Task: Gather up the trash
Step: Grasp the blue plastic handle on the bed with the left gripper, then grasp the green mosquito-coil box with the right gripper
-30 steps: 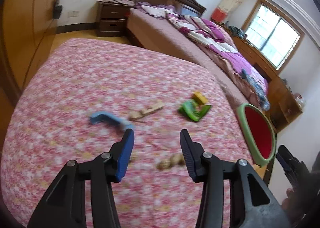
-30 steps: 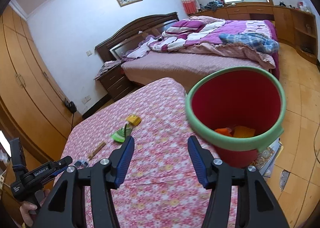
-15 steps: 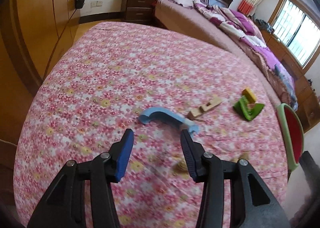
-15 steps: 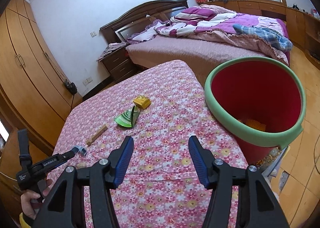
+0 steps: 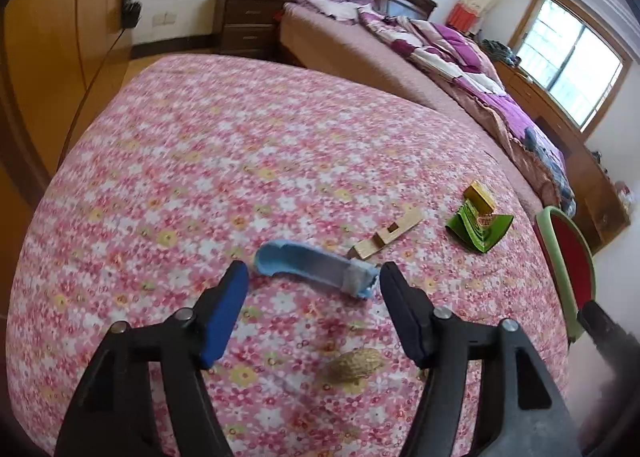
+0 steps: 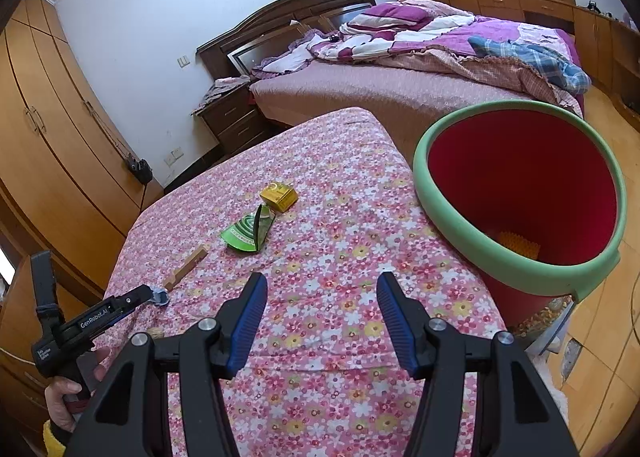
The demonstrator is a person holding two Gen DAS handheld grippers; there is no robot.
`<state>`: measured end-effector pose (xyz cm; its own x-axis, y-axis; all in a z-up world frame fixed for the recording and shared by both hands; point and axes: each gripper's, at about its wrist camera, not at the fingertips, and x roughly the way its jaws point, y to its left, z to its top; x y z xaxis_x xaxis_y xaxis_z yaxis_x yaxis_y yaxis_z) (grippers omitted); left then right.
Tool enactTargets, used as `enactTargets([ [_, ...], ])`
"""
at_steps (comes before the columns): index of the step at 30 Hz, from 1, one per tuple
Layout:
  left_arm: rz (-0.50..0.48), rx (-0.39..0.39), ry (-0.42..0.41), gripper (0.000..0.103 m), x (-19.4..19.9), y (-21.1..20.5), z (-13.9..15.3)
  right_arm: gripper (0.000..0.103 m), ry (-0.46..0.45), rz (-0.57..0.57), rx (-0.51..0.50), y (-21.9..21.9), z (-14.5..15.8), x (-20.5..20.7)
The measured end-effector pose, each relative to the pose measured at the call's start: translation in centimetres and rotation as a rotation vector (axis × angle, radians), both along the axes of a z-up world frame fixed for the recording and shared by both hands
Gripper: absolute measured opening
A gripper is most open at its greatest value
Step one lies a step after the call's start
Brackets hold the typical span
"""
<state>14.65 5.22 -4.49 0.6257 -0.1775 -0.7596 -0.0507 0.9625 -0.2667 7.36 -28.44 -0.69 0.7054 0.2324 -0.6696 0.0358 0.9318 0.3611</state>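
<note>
My left gripper (image 5: 312,277) has just been widening and hangs released over the blue scrap (image 5: 312,267) on the flowered desk (image 5: 200,161), nothing clamped. I should straddle its middle, then squeeze. My right gripper (image 6: 320,293) waits empty beside the red bin (image 6: 520,193).

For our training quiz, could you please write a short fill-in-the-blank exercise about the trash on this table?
1. The left gripper, its jaws just opened wider, is lined up on the ____ curved scrap.
2. The red bin has a ____ rim.
3. The yellow box lies beside a ____ wrapper.
4. Between its jaws the right gripper holds ____.

Missing words: blue; green; green; nothing
</note>
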Motion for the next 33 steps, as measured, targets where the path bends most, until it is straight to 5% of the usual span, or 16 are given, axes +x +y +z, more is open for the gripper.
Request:
enactTargets([
  [3,-0.045,0.036,0.003,0.074,0.5,-0.9,-0.3,0.060,0.005,-0.001,0.002,-0.1,-0.2,0.1],
  [16,-0.091,0.119,0.017,0.071,2.3,-2.6,-1.3,0.060,0.005,0.021,-0.010,0.5,-0.2,1.1],
  [33,-0.026,0.035,-0.056,0.071,3.0,0.2,1.4,0.060,0.073,0.180,-0.031,7.6,-2.8,10.0],
])
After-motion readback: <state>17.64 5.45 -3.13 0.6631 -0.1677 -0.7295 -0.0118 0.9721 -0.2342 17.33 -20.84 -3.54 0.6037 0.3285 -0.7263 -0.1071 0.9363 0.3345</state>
